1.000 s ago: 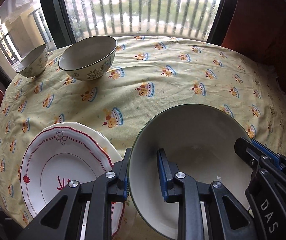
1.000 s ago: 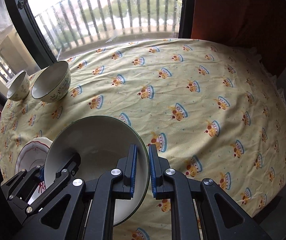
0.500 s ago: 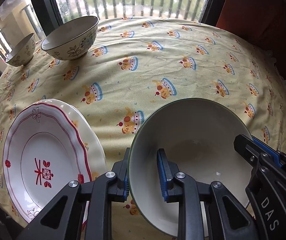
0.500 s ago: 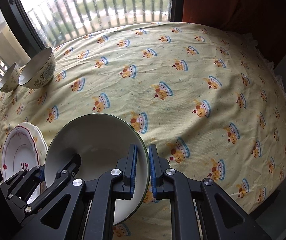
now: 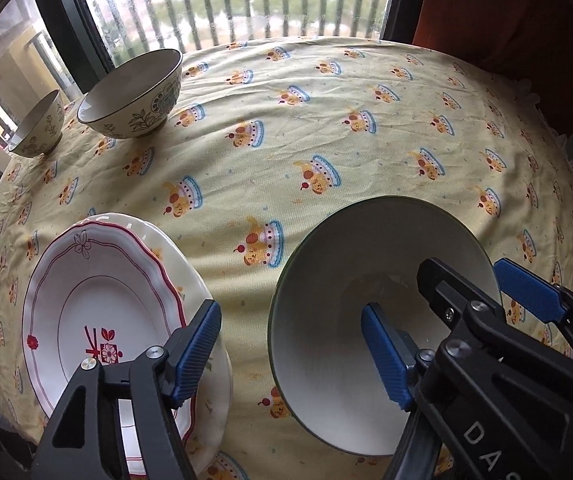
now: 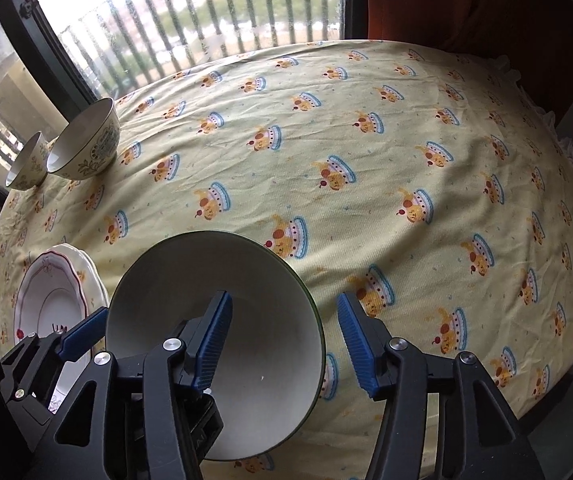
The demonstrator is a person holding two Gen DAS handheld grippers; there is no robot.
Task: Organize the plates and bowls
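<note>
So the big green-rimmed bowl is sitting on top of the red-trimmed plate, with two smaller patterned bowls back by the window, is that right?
Not quite. The big green-rimmed bowl sits on the tablecloth beside the red-trimmed plate, not on it, as the left wrist view shows. The two smaller patterned bowls are indeed back by the window.

Both wrist cameras look steeply down and forward from close above the table, toward the window. The left view has the big bowl (image 5: pixel 366 300) across its right jaw; the right view has it across its left jaw. Both share it.
</note>
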